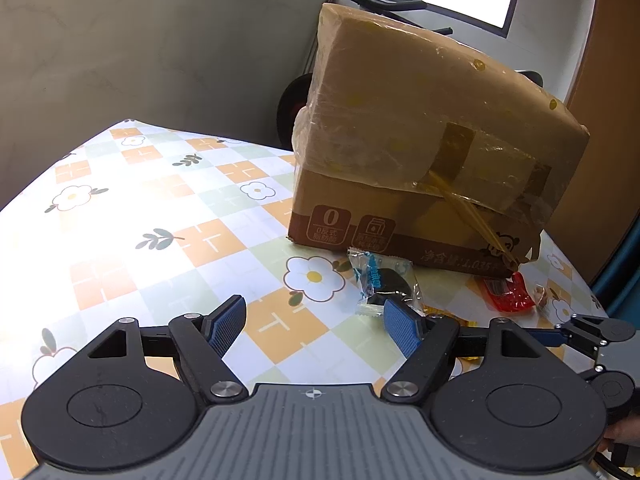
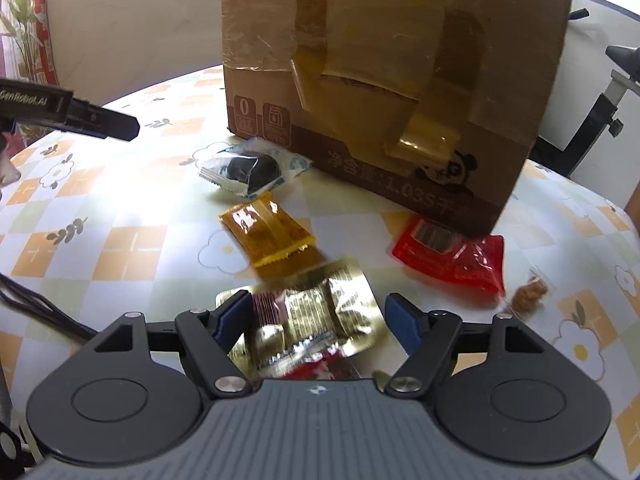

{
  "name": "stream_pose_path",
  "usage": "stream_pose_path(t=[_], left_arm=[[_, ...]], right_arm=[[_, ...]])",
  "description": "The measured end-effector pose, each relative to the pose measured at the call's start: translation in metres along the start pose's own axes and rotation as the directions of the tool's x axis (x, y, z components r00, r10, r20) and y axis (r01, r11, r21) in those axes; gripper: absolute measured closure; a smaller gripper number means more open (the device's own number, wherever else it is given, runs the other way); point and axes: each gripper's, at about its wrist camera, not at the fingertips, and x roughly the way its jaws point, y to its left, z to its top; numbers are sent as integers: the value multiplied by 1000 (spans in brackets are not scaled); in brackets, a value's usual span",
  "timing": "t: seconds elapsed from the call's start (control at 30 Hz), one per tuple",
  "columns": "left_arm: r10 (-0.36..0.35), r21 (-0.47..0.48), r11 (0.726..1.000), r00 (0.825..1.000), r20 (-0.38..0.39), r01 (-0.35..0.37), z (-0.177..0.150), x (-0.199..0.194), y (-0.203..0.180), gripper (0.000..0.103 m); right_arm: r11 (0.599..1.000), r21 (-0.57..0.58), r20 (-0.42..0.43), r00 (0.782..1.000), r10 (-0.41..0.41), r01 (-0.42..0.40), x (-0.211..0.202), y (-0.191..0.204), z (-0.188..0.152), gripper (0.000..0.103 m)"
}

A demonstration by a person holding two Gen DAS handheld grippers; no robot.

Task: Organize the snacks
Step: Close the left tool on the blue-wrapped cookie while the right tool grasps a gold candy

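Right gripper [image 2: 316,320]: black two-finger claw with blue pads, spread wide and holding nothing; the gold foil snack packet lies in the gap between its fingers, and whether a pad touches it I cannot tell.
Left gripper [image 1: 314,326]: same black claw with blue pads, spread wide over bare cloth, pinching nothing; its right pad sits just at the clear packet's near edge.
Table [image 2: 132,208]: round top under a checked orange, green and white cloth printed with flowers.
Brown cardboard box [image 2: 384,80]: taped with clear and tan tape, standing at 12 o'clock from the right gripper, all the snacks near its front.
Gold foil snack packet [image 2: 320,312]: crinkled, lying flat.
Red plastic snack pouch [image 2: 456,256]: at 2 o'clock, its far edge touching the box's near corner.
Clear wrapper with a dark round cake [image 2: 250,170]: blue print, at 11 o'clock, just beside the box front.
Amber-orange wrapped snack [image 2: 268,232]: between the clear wrapper and the gold packet.
Small brown crumbly snack in clear film [image 2: 528,294]: at 3 o'clock, just beside the red pouch.
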Motion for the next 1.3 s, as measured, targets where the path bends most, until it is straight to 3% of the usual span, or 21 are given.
stream_pose_path(t=[0.1,0.13,0.17,0.37,0.57,0.87,1.23,1.27,1.3], left_arm=[[2,-8,1000,1000,0,-2,-1,-1,2,26],[3,-9,1000,1000,0,-3,-1,-1,2,26],[5,-9,1000,1000,-1,-5,-1,-1,2,26],[6,-5,1000,1000,-9,-6,-2,2,-1,26],[-2,10,1000,1000,-30,3,2,13,-10,26],[-40,61,997,996,-77,45,15,55,-45,25],[17,105,994,989,-148,-1,24,121,-73,25],[18,111,994,988,-155,0,23,123,-74,33],[10,114,993,987,-158,8,21,123,-73,50]], right_arm=[[1000,-9,5,1000,1,0,2,1,2,37],[1000,-15,9,1000,3,-2,0,2,2,44],[1000,-17,15,1000,-4,5,-2,2,1,60],[999,31,65,997,33,-35,-11,-4,0,94],[988,151,131,991,9,-29,-17,-33,5,95],[946,308,128,990,62,-99,-4,-67,-6,95],[935,336,149,987,65,-112,-1,-71,-10,95],[935,336,150,987,62,-110,-1,-71,-10,95],[933,342,152,986,62,-111,-1,-72,-11,95]])
